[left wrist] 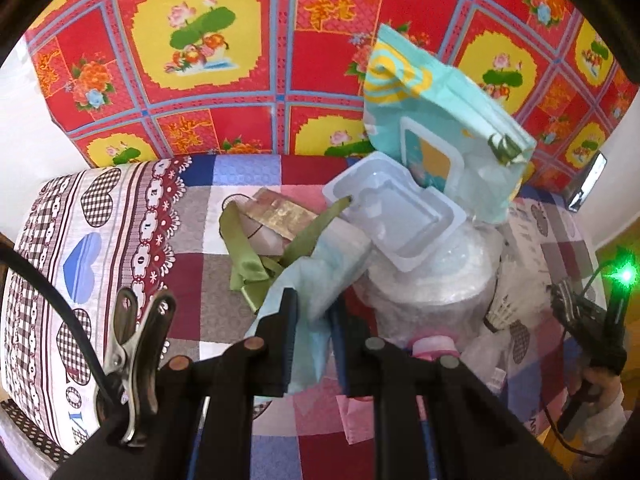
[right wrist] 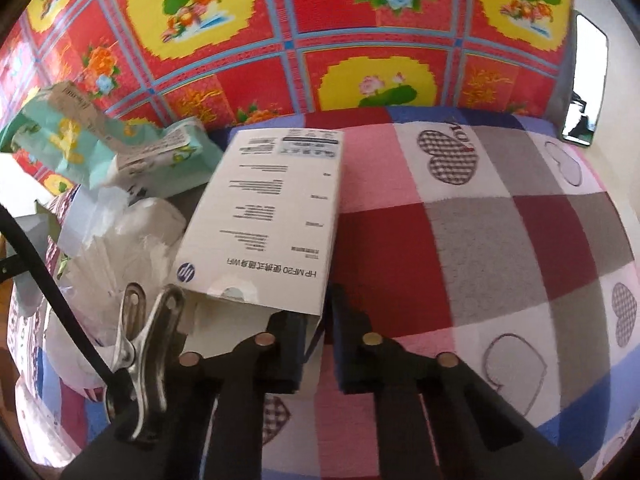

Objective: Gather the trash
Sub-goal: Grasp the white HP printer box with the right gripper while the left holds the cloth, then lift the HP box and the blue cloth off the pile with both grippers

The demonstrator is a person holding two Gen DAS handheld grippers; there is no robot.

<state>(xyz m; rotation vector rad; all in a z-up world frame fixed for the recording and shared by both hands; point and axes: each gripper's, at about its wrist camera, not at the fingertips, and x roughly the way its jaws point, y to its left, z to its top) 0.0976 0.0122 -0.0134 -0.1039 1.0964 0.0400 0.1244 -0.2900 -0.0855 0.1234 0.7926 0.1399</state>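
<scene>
Two grippers work over a quilted patchwork bedspread [right wrist: 500, 220], its soft surface keeping the trash where it is dropped. Largest, a crinkled mint wet-wipe pack [left wrist: 444, 120] stands at 1 o'clock in the left view, apparently propped on a bubble-wrap roll [left wrist: 432, 276]. A rigid white HP carton [right wrist: 268, 216] lies flat; the right gripper [right wrist: 316, 344] pinches its near lower edge, probably to carry it to the heap at 9 o'clock. The left gripper [left wrist: 312, 336] clamps limp pale-blue tissue [left wrist: 304, 292]. A satin green ribbon [left wrist: 248, 256] trails at 11 o'clock.
</scene>
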